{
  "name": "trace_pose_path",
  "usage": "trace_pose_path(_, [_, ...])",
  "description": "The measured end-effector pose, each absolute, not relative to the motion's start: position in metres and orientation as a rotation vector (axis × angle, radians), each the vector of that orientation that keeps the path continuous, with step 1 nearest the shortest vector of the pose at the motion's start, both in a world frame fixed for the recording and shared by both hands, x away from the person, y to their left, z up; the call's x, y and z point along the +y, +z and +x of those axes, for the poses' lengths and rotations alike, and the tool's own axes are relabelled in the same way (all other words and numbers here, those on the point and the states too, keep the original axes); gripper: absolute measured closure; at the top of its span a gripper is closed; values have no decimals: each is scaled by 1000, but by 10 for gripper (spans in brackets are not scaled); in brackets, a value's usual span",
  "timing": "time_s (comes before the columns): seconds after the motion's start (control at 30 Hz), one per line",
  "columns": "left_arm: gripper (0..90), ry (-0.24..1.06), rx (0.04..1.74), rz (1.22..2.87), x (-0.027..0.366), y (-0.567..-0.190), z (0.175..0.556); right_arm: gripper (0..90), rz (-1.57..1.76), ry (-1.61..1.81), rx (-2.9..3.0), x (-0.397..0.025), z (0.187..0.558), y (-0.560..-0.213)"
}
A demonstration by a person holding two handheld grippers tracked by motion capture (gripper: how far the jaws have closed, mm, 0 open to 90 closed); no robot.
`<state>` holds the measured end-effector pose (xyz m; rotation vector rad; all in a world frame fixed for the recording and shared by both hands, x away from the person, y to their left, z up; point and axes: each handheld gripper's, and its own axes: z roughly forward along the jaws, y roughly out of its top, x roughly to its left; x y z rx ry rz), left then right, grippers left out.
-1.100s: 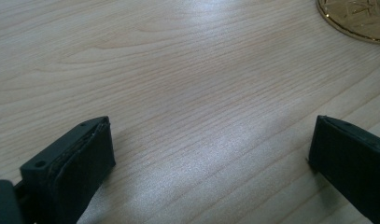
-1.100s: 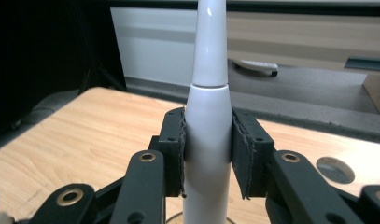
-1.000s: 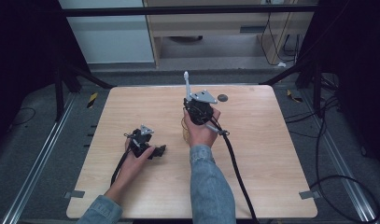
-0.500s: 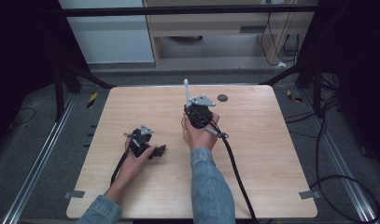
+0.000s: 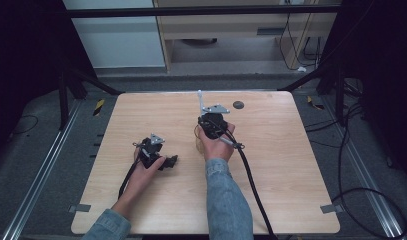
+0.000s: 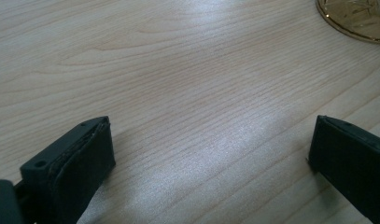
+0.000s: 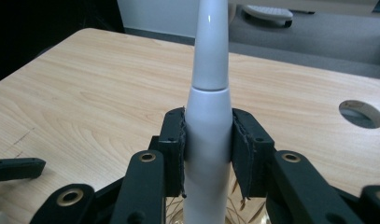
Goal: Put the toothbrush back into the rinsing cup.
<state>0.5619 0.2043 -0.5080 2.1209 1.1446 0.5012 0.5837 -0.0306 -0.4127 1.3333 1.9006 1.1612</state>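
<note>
Right gripper pinching a white toothbrush handle upright between 2 black pads, above a gold-patterned glass near the table middle. Left gripper low over bare wood, jaws spread wide, nothing between. Gold rim at the far edge. No readable writing.

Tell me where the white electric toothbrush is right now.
The white toothbrush stands upright, clamped in the right gripper near the table's middle, just above a gold-patterned glass.
</note>
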Motion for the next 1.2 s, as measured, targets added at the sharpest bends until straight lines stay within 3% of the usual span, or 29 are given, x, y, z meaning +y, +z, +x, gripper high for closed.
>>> trace_pose_path(0.7, [0,501,1145,2116,204,-508,562,665,1348,1108,1965,-24,594,-416])
trace_pose_path(1.2, [0,501,1144,2118,204,-508,562,543,1329,1098,1964,-25,586,-411])
